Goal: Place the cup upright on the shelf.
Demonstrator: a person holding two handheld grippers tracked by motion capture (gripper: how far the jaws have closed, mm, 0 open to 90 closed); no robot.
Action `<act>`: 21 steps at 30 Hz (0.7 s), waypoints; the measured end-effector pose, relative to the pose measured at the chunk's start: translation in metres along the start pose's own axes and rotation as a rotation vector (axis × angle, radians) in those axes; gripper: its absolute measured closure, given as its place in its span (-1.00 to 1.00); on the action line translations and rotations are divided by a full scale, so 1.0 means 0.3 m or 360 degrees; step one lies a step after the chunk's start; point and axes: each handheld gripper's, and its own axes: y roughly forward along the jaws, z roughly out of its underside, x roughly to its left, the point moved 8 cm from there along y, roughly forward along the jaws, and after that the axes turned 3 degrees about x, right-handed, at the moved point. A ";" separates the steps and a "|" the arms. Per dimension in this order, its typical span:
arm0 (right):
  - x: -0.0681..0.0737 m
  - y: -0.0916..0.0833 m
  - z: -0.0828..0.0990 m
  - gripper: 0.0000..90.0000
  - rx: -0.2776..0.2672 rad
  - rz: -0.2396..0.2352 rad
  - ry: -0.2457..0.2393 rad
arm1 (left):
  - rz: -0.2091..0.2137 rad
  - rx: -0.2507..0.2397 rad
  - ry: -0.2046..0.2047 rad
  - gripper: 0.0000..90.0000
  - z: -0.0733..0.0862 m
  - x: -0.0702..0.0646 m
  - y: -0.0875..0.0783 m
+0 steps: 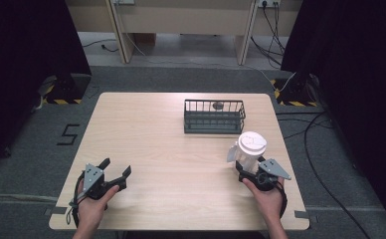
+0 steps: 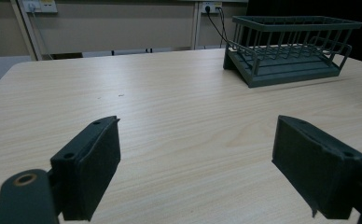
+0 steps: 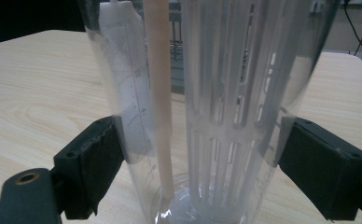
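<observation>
My feed is evenly lit from overhead, the table [image 1: 181, 164] bright, black curtains swallowing both sides. Shadows stay soft. The clear pitcher [image 3: 216, 107] catches pale glare, and I see the near jaws slightly blurred.

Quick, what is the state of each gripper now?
Left gripper: open, holding nothing, above the table.
Right gripper: shut on the clear pitcher, one jaw on each side.

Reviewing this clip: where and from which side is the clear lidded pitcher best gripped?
Grip the clear pitcher low on its round body, coming in level from the person's side. It stands upright, handle on its left, so the smooth walls either side sit free for the right tongs, whose jaws already press both walls there.
</observation>
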 end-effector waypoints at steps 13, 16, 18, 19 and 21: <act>0.006 0.040 0.002 -0.61 -0.0021 0.0028 -0.0023 | 0.0007 -0.0013 -0.0023 -0.67 -0.004 0.000 0.000; 0.007 0.041 0.000 -0.60 -0.0028 0.0024 -0.0038 | 0.0009 -0.0015 -0.0022 -0.67 -0.005 0.000 -0.002; 0.009 0.042 0.000 -0.60 -0.0030 0.0023 -0.0041 | 0.0009 -0.0018 -0.0022 -0.67 -0.007 0.000 -0.003; 0.009 0.042 0.000 -0.59 -0.0030 0.0023 -0.0041 | 0.0009 -0.0020 -0.0024 -0.67 -0.007 0.000 -0.003; 0.010 0.041 0.000 -0.59 -0.0031 0.0017 -0.0041 | 0.0011 -0.0018 -0.0023 -0.67 -0.007 0.000 -0.002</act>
